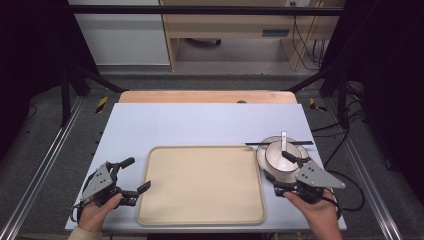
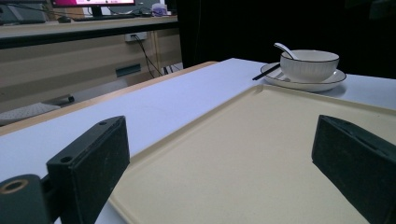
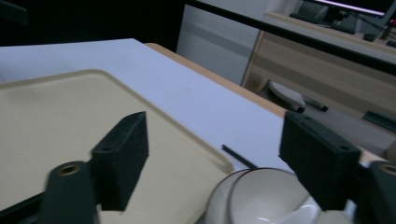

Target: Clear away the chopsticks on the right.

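White bowl (image 1: 279,156) on a saucer (image 1: 265,159) at the right of the table (image 1: 200,120), spoon (image 1: 283,141) inside, black chopsticks (image 1: 278,143) across the saucer's far rim. Right gripper (image 1: 288,172) over the bowl's near side, jaws apart astride the rim, nothing clamped. Beige tray (image 1: 201,184) just left of the saucer. Left gripper (image 1: 136,175) at the tray's left edge, jaws spread wide, empty.
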